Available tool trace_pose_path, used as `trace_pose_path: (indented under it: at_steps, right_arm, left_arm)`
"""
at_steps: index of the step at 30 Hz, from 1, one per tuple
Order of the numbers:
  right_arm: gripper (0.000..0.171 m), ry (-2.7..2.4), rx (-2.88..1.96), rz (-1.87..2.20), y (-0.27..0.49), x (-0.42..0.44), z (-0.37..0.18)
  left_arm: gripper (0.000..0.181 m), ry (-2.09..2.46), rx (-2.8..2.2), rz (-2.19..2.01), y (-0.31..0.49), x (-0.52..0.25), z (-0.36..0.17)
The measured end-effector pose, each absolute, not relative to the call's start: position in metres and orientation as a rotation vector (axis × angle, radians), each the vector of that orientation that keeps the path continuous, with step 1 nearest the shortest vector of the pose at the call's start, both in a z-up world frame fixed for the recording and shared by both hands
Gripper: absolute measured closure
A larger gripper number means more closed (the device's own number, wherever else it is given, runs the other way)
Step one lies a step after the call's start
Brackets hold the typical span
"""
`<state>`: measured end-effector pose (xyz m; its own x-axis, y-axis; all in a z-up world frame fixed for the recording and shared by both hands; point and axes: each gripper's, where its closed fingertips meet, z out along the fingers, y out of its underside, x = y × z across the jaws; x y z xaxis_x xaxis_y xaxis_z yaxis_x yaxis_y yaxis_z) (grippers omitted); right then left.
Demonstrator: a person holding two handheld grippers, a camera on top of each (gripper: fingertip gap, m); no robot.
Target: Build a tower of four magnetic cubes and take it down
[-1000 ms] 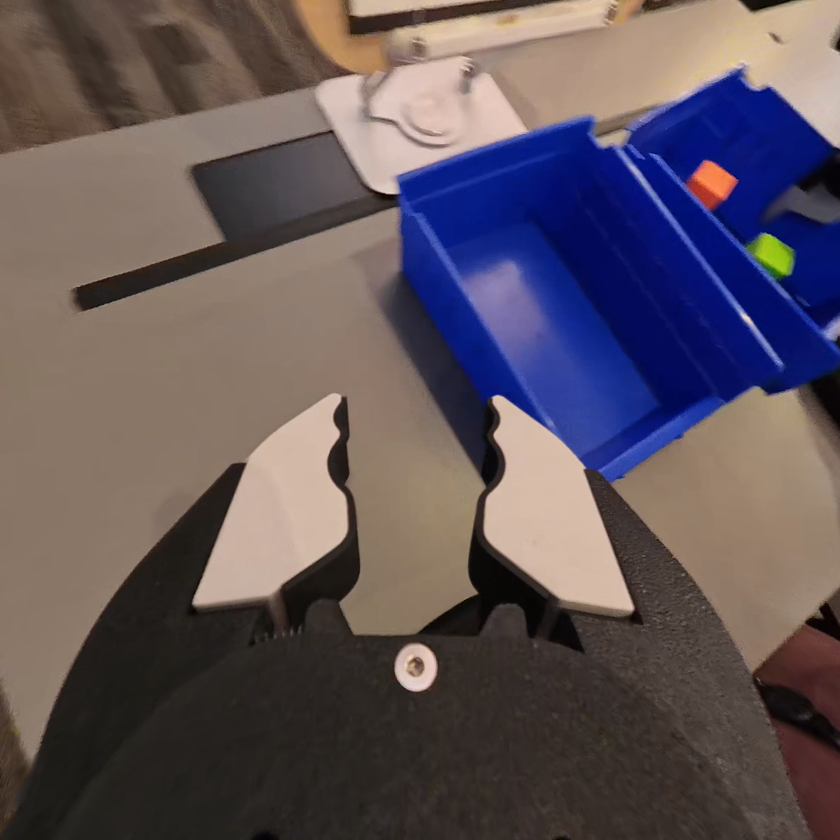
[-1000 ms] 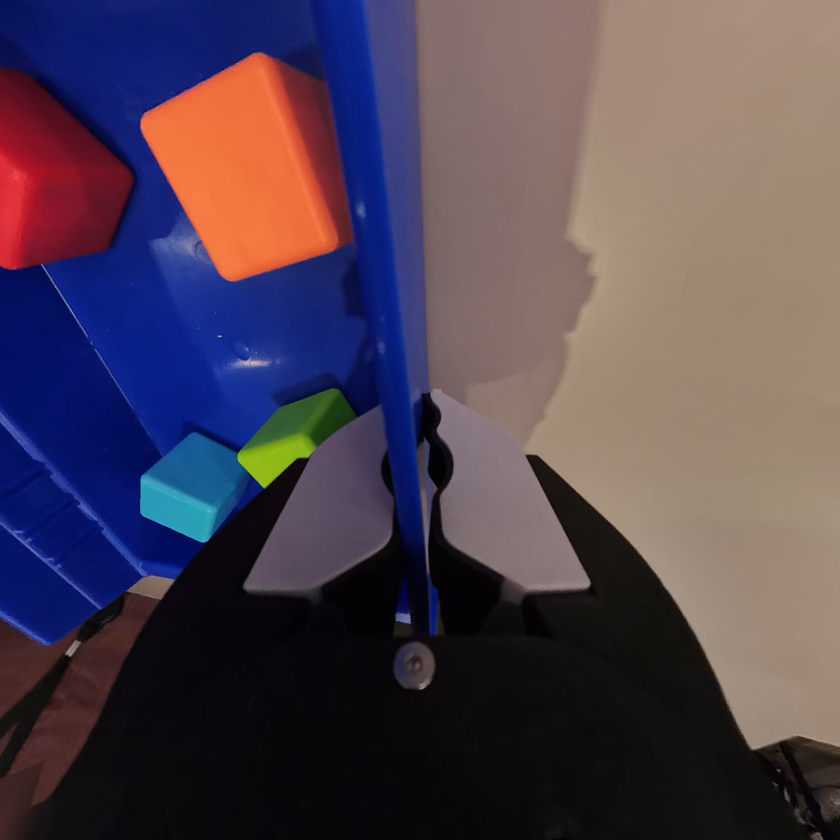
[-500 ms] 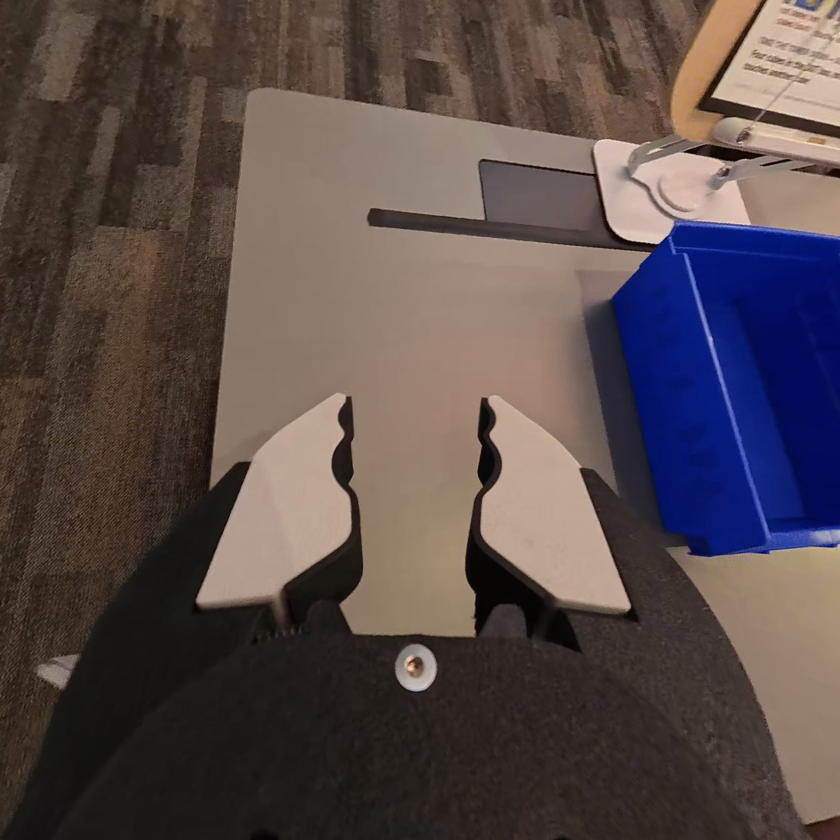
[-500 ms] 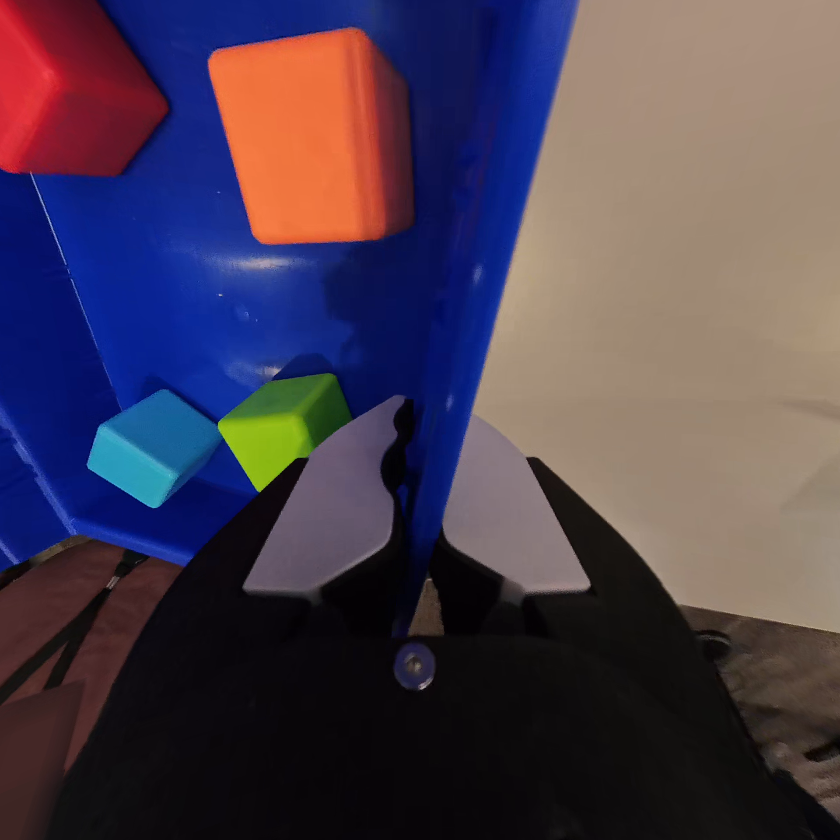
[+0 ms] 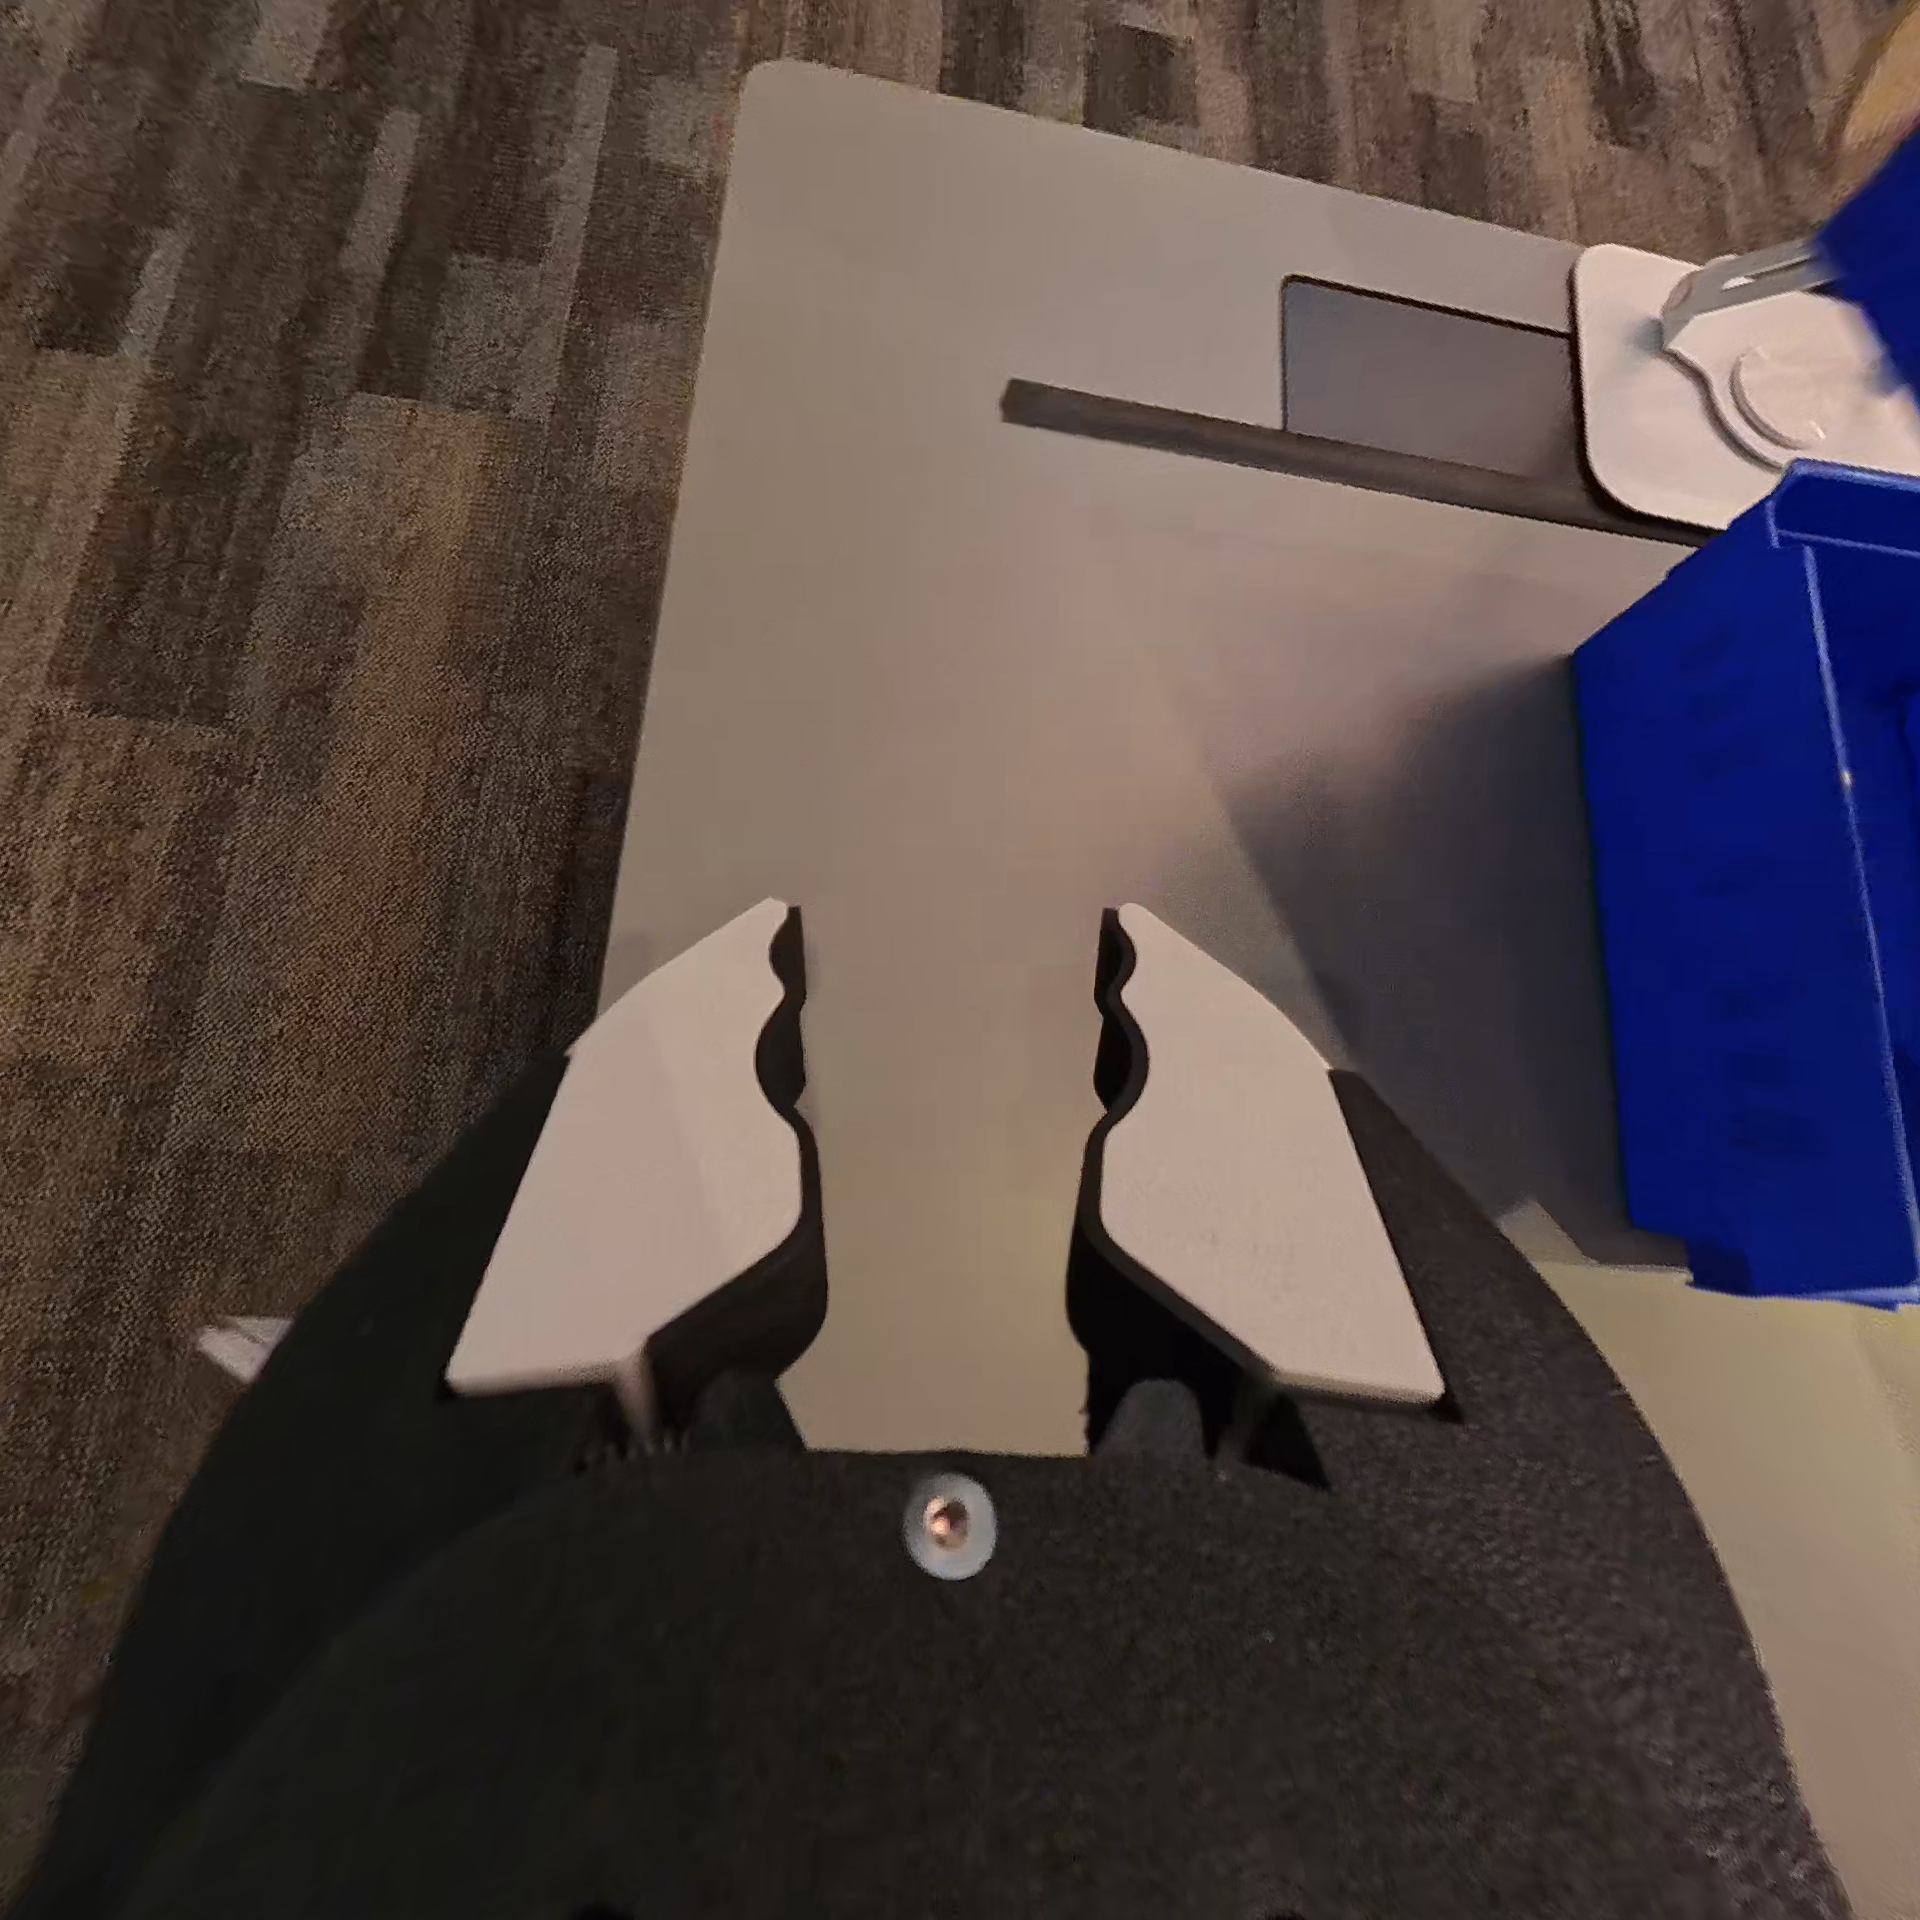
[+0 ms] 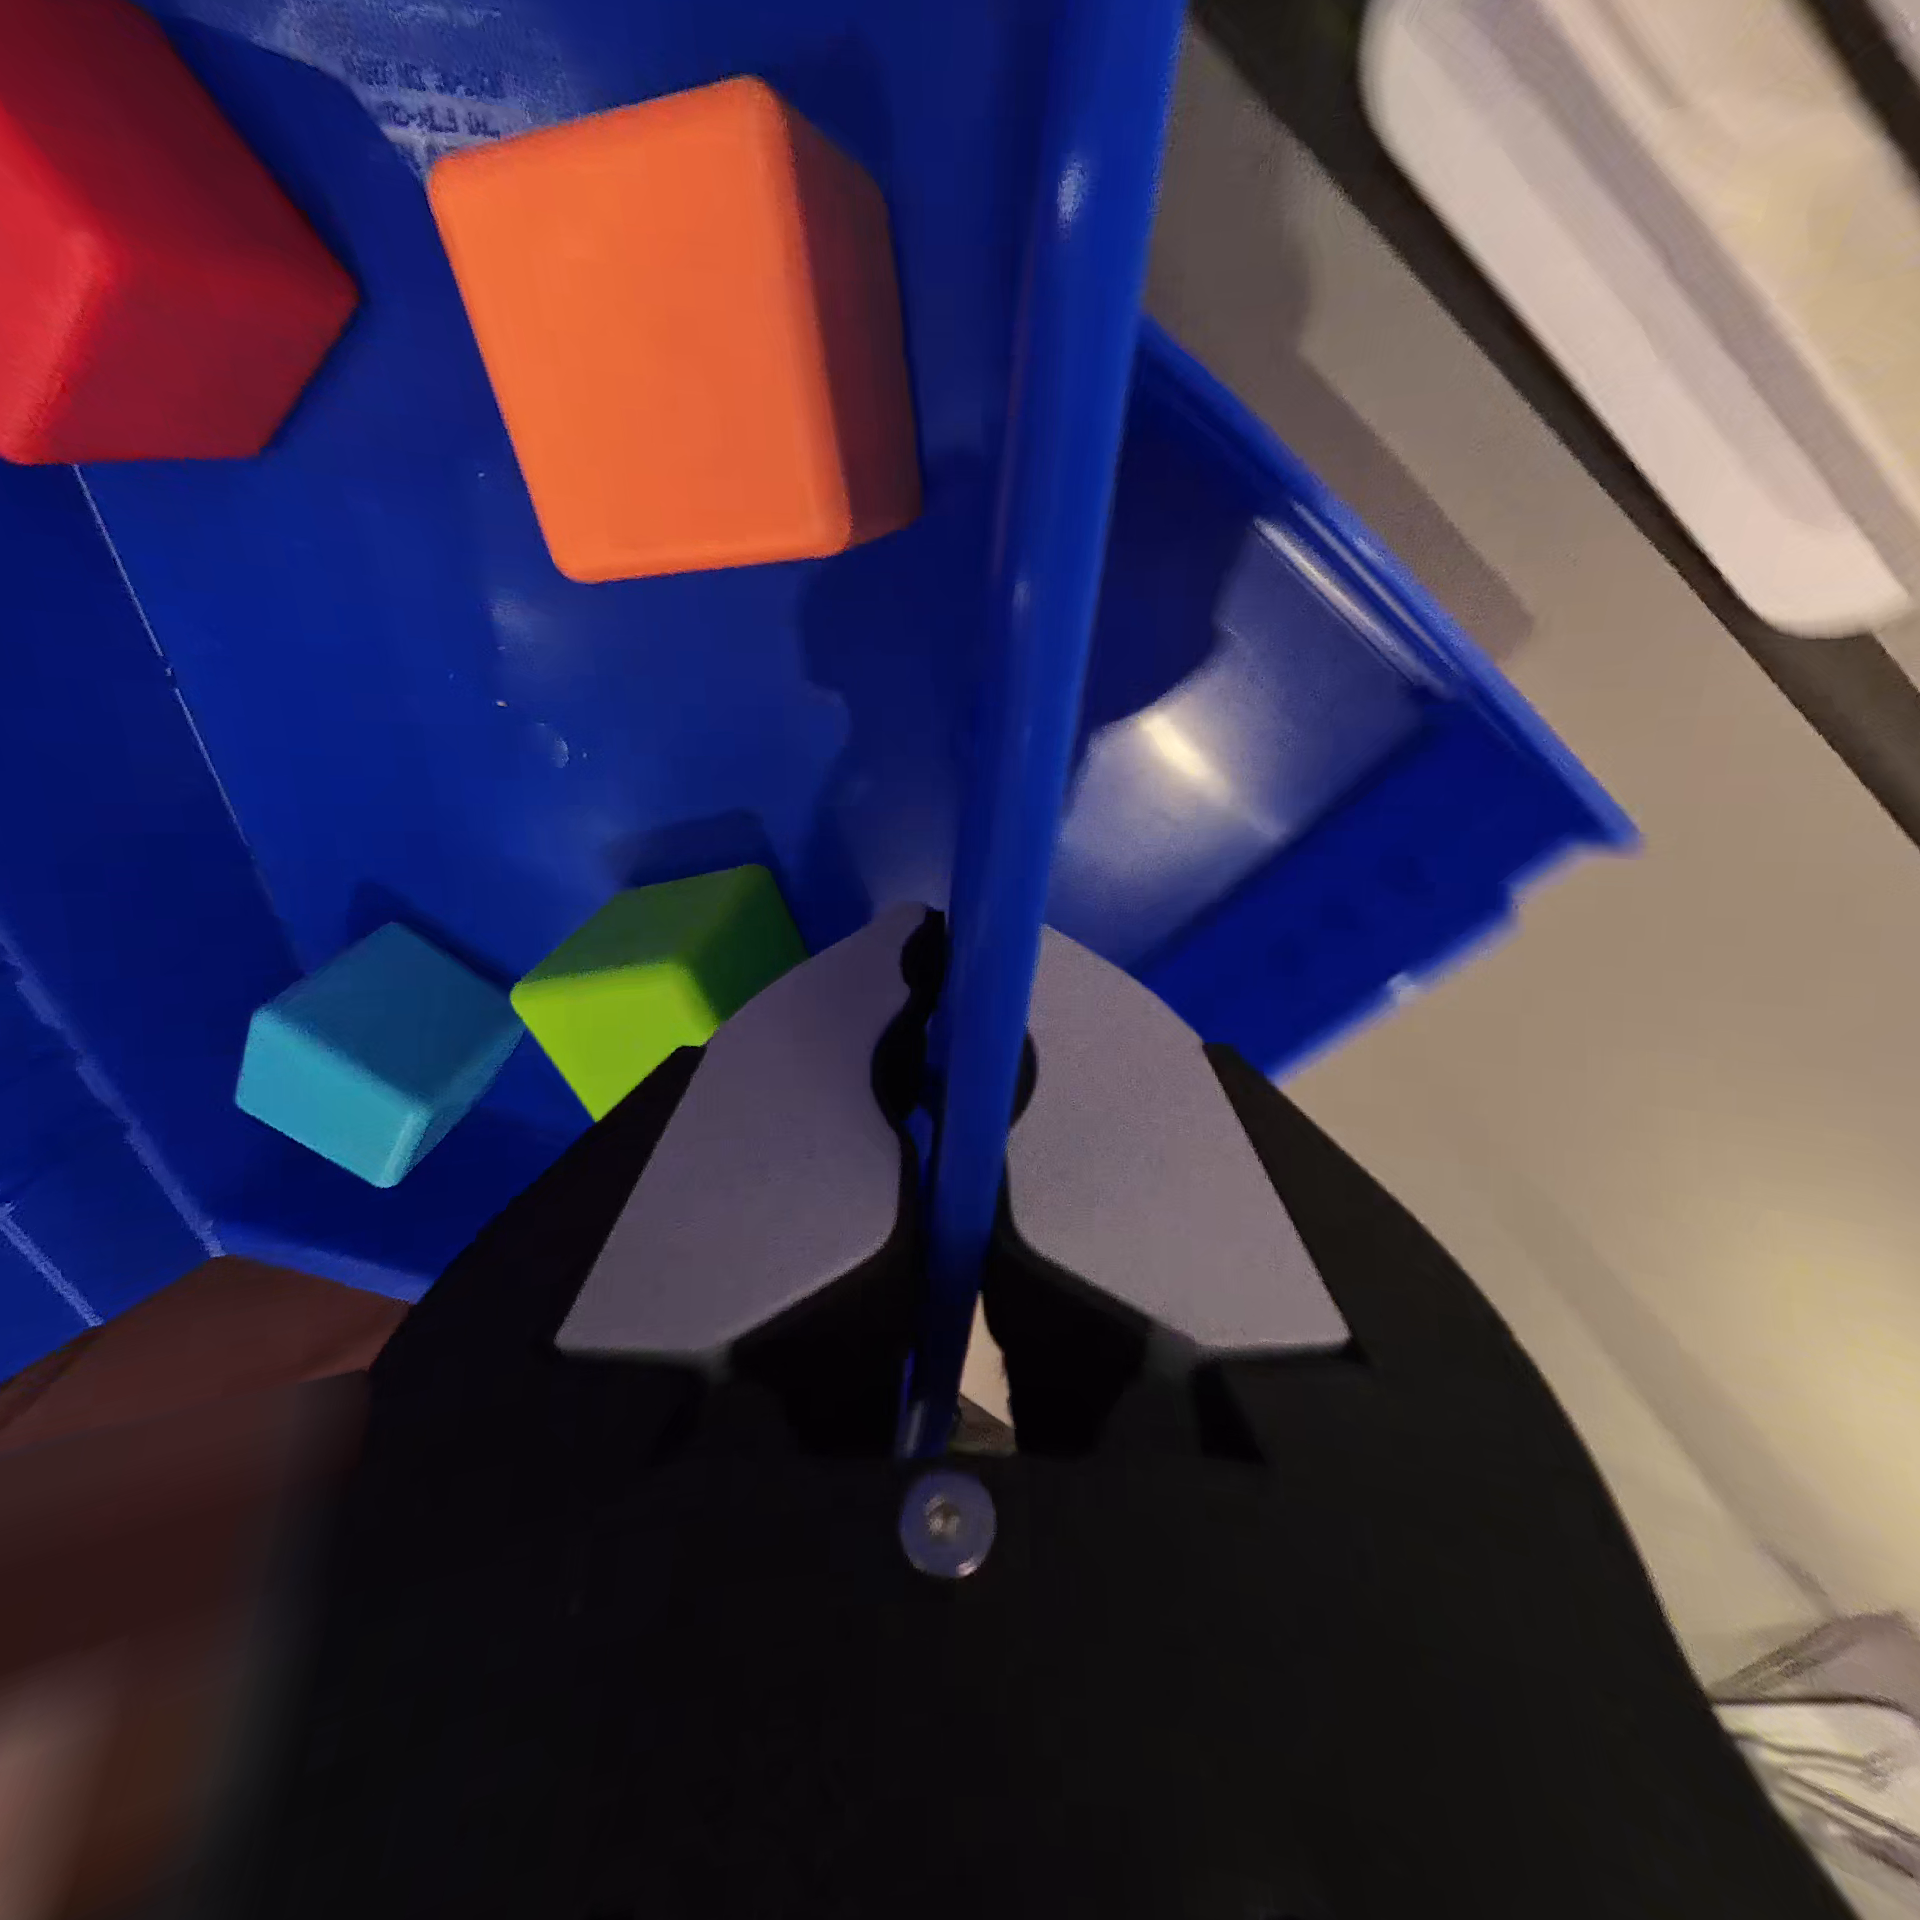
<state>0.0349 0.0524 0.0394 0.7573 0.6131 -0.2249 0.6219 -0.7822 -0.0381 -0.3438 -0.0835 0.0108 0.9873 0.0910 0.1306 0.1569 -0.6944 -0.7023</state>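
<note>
Blue plastic bin (image 6: 644, 727): side wall pinched in the right claw (image 6: 961, 925). Inside it, loose and unstacked: red cube (image 6: 135, 270), orange cube (image 6: 665, 322), teal cube (image 6: 374, 1049), green cube (image 6: 644, 977). Left claw (image 5: 951, 914): wide, empty, above the grey counter (image 5: 987, 644). No tower visible; whether building or dismantling remains, cannot tell.

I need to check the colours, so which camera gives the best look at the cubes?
The right wrist view. It looks straight into the blue bin, showing the orange cube, red cube, green cube and light blue cube up close. The left wrist view shows only bare table and another blue bin's wall, no cubes.
</note>
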Motion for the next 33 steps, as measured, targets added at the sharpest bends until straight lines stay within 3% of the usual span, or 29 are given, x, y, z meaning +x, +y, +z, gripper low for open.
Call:
trace_pose_path:
  at_steps: [6, 13, 16, 24, 33]
  right_arm:
    - [0.164, 1.284, 2.736, -0.378, 0.034, -0.097, 0.009]
    - [0.164, 1.344, 2.699, -0.419, 0.028, -0.173, -0.039]
    - [0.163, 1.330, 2.701, -0.380, 0.029, -0.181, -0.067]
    - [0.164, 1.187, 2.738, -0.274, 0.035, -0.166, -0.121]
    - [0.149, 1.228, 2.776, -0.388, 0.032, -0.162, -0.119]
  left_arm:
    - [0.128, -0.280, -2.321, -0.080, -0.102, -0.371, 0.011]
    - [0.128, -0.361, -2.308, -0.113, -0.111, -0.389, 0.004]
    - [0.118, -0.386, -2.286, -0.163, -0.108, -0.393, 0.003]
    - [0.115, -0.351, -2.274, -0.318, -0.104, -0.379, 0.001]
    - [0.111, -0.243, -2.422, -0.350, -0.076, -0.346, -0.023]
